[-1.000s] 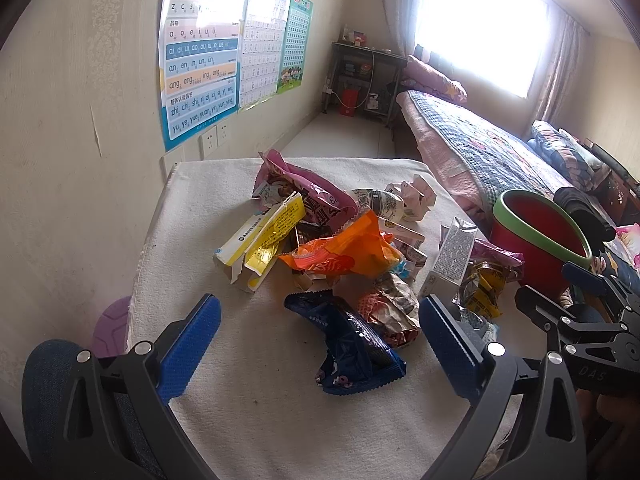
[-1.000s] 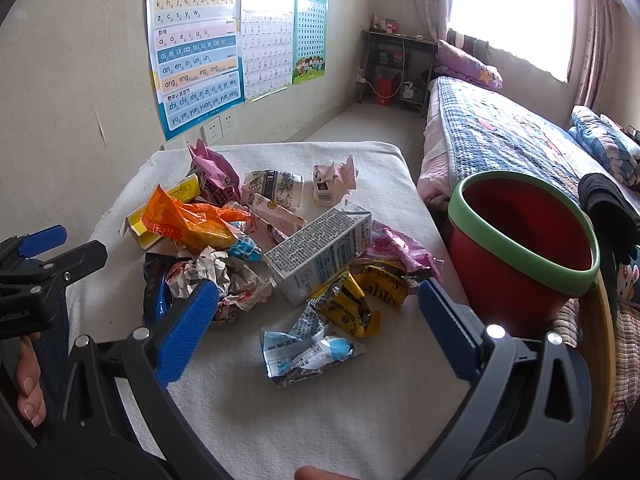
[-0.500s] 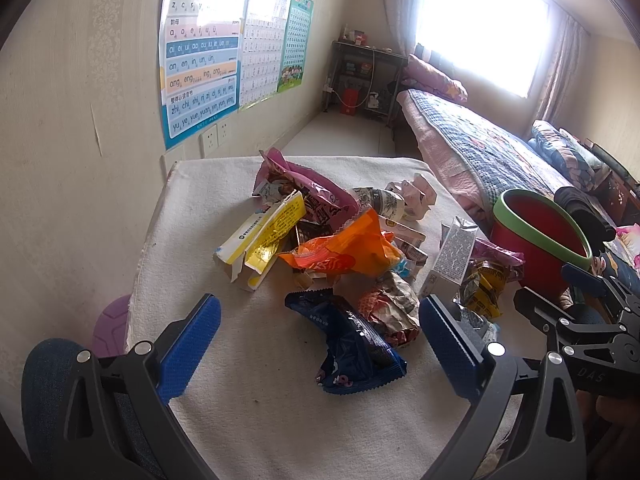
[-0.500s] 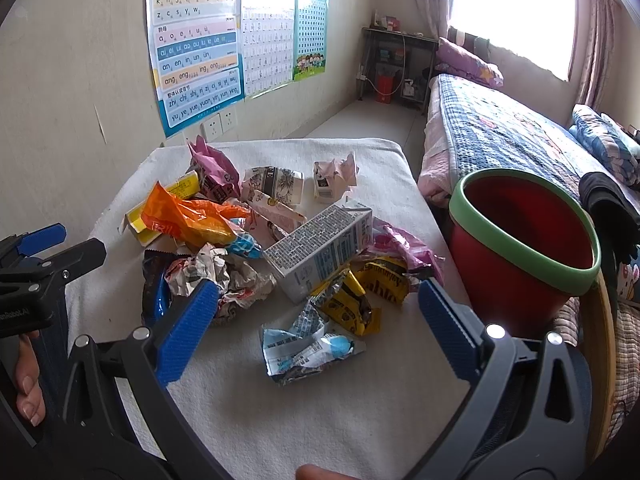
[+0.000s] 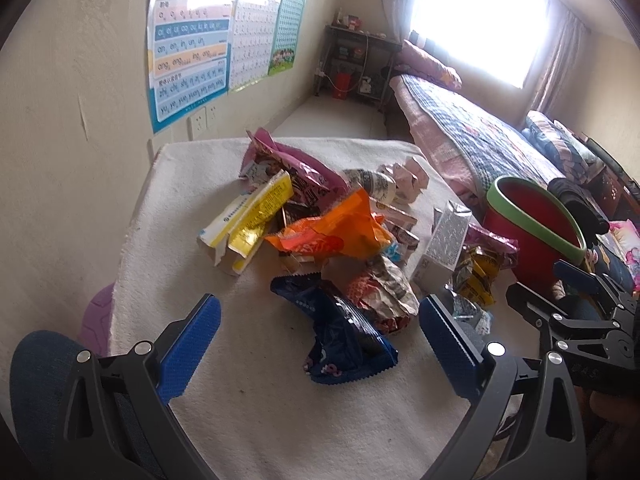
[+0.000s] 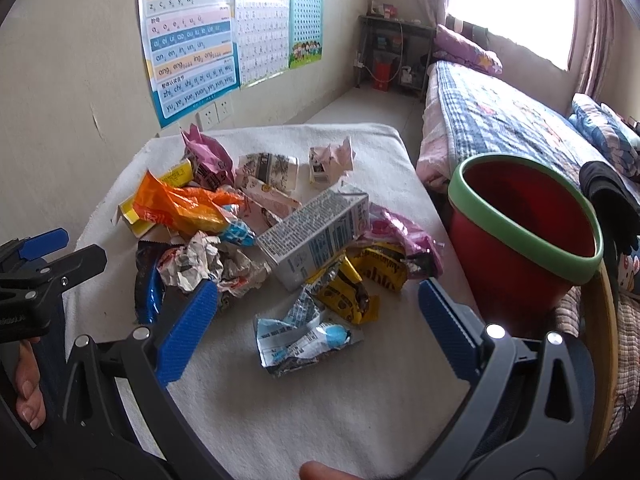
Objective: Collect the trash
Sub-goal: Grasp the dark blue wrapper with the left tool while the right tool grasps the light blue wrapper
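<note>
Several pieces of trash lie heaped on a white-covered table (image 5: 168, 216). Nearest my left gripper (image 5: 320, 344) is a dark blue wrapper (image 5: 340, 336), behind it an orange bag (image 5: 332, 232) and a yellow box (image 5: 248, 220). The left gripper hangs open above the table's near part, nothing between its fingers. My right gripper (image 6: 316, 332) is open too, and a crumpled light blue and white wrapper (image 6: 300, 340) lies on the cloth between its fingers. Beyond that lie yellow wrappers (image 6: 360, 284) and a grey carton (image 6: 316, 236). A red bucket with a green rim (image 6: 520, 240) stands right of the table.
A bed (image 6: 500, 120) with a checked quilt runs along the right. Posters (image 6: 192, 36) hang on the left wall behind the table. A purple stool (image 5: 96, 316) sits low at the table's left. A dark shelf (image 5: 356, 64) stands at the far wall under the window.
Both grippers have eased slightly forward toward the trash pile. Both stay open, and nothing on the table has moved.
</note>
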Demonstrator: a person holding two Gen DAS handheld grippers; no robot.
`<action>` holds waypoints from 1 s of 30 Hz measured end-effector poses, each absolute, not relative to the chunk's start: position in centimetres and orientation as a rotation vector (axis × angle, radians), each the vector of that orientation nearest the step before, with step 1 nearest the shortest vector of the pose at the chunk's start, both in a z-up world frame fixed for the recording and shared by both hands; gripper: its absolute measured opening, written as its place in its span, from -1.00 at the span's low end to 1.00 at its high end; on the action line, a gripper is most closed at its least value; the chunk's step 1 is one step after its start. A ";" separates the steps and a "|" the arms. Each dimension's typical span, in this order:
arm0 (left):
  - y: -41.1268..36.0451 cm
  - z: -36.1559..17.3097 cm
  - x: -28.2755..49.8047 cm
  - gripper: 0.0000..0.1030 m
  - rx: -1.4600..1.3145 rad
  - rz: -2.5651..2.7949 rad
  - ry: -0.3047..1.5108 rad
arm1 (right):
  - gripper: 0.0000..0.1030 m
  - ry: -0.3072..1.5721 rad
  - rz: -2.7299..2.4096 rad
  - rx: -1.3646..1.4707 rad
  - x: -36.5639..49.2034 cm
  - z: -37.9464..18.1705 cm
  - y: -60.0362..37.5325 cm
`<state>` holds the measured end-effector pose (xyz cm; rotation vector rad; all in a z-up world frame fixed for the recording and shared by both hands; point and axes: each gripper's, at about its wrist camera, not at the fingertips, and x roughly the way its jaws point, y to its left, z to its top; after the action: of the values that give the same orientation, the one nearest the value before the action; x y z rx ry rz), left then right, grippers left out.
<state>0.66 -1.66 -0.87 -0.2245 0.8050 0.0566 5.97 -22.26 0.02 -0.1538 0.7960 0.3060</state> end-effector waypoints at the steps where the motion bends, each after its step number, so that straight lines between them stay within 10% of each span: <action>1: -1.8 -1.0 0.8 0.84 -0.227 0.048 0.821 | 0.91 0.809 0.299 -0.153 6.1 -0.1 -22.3; 17: -2.6 -6.2 3.5 0.72 -0.342 0.003 1.070 | 0.88 1.087 0.275 -0.069 8.6 -5.2 -23.4; 30: -2.6 -7.9 4.1 -0.04 -0.384 -0.009 1.139 | -0.07 1.200 0.329 -0.026 8.8 -7.3 -22.9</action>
<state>4.12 -2.61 -7.94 -0.3835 1.1389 -0.0087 8.79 -22.88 -7.30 -0.0257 1.1995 0.3290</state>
